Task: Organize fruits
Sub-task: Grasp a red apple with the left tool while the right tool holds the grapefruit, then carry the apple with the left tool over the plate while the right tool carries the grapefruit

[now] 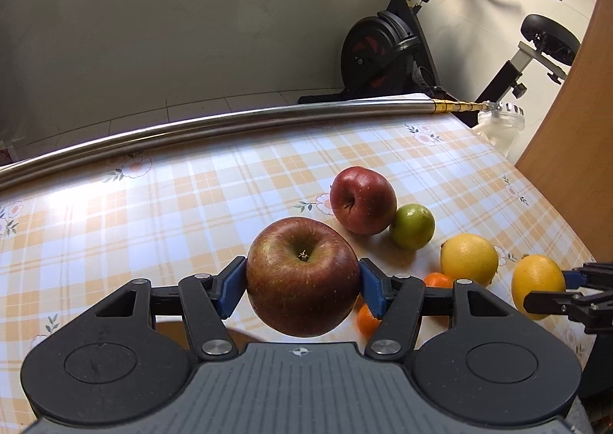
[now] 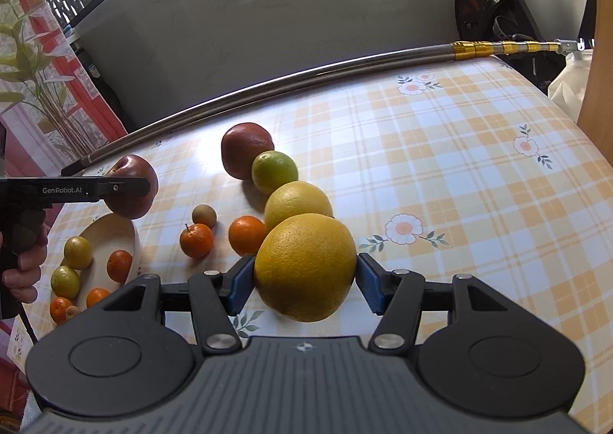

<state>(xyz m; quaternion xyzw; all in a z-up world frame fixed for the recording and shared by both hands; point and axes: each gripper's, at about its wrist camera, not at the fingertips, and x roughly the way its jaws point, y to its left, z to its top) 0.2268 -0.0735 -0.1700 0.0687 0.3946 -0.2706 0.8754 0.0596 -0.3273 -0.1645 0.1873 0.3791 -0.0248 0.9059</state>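
Fruits are scattered over the table (image 2: 479, 173), which has a yellow checked cloth with little flowers. The left gripper (image 1: 302, 280) is clamped on a big red apple (image 1: 302, 275), both blue pads pressed into its sides, stem dimple facing up, and the apple hangs clear of the cloth. Just ahead and to the right of that gripper sit a second red apple (image 1: 362, 200) and a green lime (image 1: 412, 226), touching each other. Further right there's a yellow lemon (image 1: 469, 259), and a small orange tangerine (image 1: 438, 280) pokes out near the right pad.

The right gripper (image 2: 305, 275) is closed on a large yellow orange (image 2: 305, 267), pads tight on both sides, and it looks lifted off the cloth too. Right in front of it is the lemon, then the lime, then the apple, in a rough line going away. To the front left of this gripper are two tangerines (image 2: 196, 239) and a small brownish round fruit (image 2: 204, 215). Far left there's a shallow white bowl (image 2: 111, 238) with one tangerine and a small yellow-green fruit in it, and more small fruits lie beside it. A hand (image 2: 21, 261) grips the left gripper's handle over there. A metal pole (image 2: 306, 74) runs along the far edge of the table.
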